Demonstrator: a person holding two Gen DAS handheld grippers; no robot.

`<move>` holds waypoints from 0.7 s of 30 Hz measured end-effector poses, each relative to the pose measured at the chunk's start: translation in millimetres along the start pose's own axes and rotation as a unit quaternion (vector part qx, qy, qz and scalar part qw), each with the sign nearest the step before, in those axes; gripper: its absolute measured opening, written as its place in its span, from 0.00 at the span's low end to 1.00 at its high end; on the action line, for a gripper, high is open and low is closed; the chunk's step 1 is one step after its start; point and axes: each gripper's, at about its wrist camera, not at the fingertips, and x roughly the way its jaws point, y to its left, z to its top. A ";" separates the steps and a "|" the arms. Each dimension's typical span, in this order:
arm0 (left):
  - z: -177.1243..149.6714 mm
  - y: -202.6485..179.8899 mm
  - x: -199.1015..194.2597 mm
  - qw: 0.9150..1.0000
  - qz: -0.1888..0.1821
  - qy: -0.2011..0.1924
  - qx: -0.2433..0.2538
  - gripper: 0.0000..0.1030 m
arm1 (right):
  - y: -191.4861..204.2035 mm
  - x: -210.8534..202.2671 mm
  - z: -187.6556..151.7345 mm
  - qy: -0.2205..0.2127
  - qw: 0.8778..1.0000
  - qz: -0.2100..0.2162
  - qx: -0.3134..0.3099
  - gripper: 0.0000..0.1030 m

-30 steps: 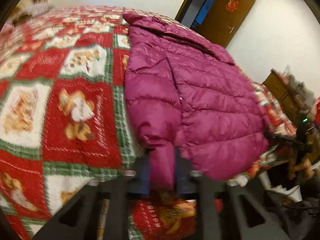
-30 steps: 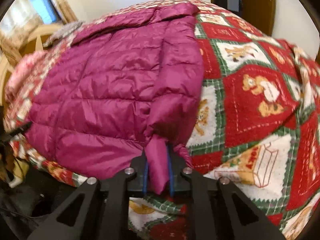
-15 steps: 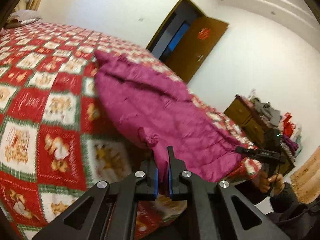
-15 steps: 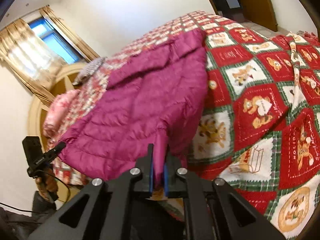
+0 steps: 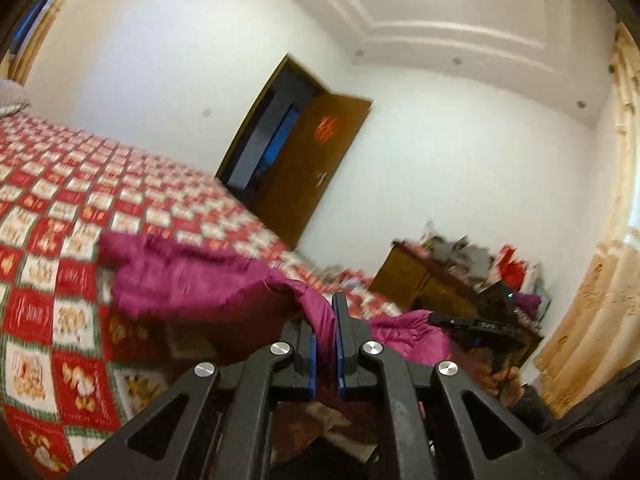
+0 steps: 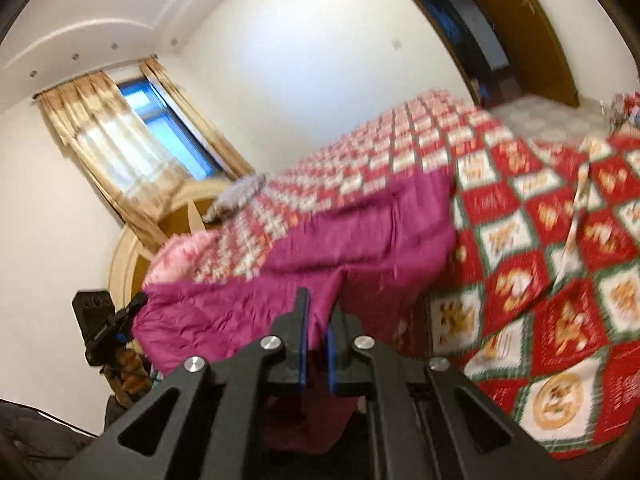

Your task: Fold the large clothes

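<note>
Bedroom, bed (image 5: 52,216) under a red patchwork quilt, door on the far wall. Magenta puffer jacket (image 5: 192,280) lies lengthwise on the bed, collar end toward the far edge, hem lifted off the near edge. Left gripper (image 5: 325,344) clenched on one hem corner, right gripper (image 6: 316,354) clenched on the other. Jacket's long axis runs straight ahead of both grippers, so the fold likely carries the hem toward the collar.
</note>
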 end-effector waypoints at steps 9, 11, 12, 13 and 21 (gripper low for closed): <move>67.6 50.2 35.7 0.996 0.084 -0.033 -0.019 0.06 | 3.1 26.7 77.3 -0.060 0.998 -0.010 -0.015 0.10; 80.9 82.6 63.1 0.993 0.111 -0.027 -0.039 0.06 | 0.0 52.9 98.6 -0.060 0.998 -0.014 -0.015 0.10; 88.7 102.9 79.9 0.990 0.130 -0.023 -0.051 0.06 | -2.1 65.0 108.0 -0.058 0.998 -0.018 -0.014 0.10; 90.5 113.6 91.0 0.987 0.145 -0.019 -0.058 0.06 | -5.3 84.5 120.5 -0.055 0.998 -0.027 -0.013 0.10; 102.1 239.0 196.6 0.952 0.283 0.026 -0.116 0.06 | -51.7 232.9 162.0 -0.022 0.989 -0.145 -0.022 0.10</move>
